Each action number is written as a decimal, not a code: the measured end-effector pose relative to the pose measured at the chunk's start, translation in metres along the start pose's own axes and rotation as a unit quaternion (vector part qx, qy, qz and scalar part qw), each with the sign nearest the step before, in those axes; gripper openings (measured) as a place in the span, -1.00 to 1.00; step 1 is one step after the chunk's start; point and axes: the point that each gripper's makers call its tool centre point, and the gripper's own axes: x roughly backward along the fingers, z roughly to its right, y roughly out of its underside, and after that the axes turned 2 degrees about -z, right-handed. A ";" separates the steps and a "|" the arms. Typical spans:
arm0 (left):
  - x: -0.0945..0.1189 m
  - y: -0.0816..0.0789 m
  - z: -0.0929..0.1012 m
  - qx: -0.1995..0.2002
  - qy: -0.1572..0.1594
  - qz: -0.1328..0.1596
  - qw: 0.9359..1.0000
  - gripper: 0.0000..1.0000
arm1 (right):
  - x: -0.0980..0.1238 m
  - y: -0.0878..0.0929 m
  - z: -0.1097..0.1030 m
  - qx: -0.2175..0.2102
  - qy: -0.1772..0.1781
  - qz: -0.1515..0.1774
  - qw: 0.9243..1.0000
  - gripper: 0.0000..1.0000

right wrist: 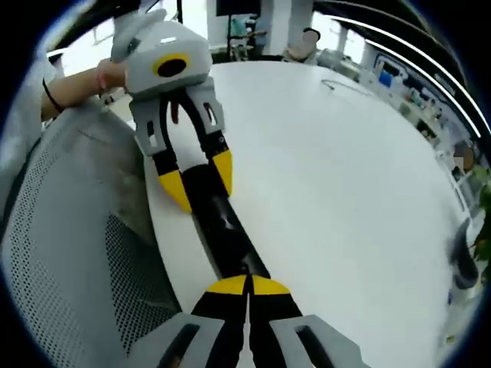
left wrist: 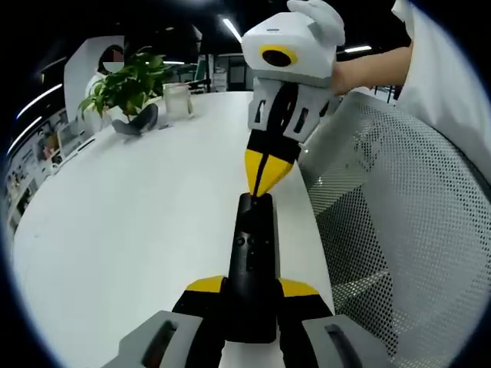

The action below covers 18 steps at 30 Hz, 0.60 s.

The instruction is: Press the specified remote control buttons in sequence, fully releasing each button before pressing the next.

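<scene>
A long black remote (left wrist: 253,245) lies lengthwise over the white table's (left wrist: 138,230) right edge. My left gripper (left wrist: 252,286) is shut on its near end, one yellow tip on each side. My right gripper (left wrist: 265,180) comes down from above, jaws shut, with its yellow point touching the remote's far end. In the right gripper view the same shut tips (right wrist: 249,284) sit on the near end of the remote (right wrist: 226,230), and my left gripper (right wrist: 199,180) clamps the far end. Small round buttons show mid-remote; whatever lies under the tip is hidden.
A grey mesh chair back (left wrist: 399,230) stands close against the table's edge beside the remote. A potted plant (left wrist: 126,88) and a glass jar (left wrist: 178,100) stand at the far end of the table. A person's hand (left wrist: 360,73) holds the right gripper.
</scene>
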 end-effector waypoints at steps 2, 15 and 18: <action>0.000 0.000 0.000 0.001 0.000 0.001 1.000 -0.51 | 0.000 -0.003 -0.004 -0.009 -0.014 0.007 1.000 -1.00; 0.000 0.000 0.000 0.001 0.000 0.004 1.000 -0.51 | -0.006 -0.010 -0.008 0.045 -0.028 -0.026 0.998 -1.00; 0.000 0.000 0.000 0.001 0.000 0.004 1.000 -0.51 | -0.006 -0.009 -0.007 0.050 -0.026 -0.034 0.998 -1.00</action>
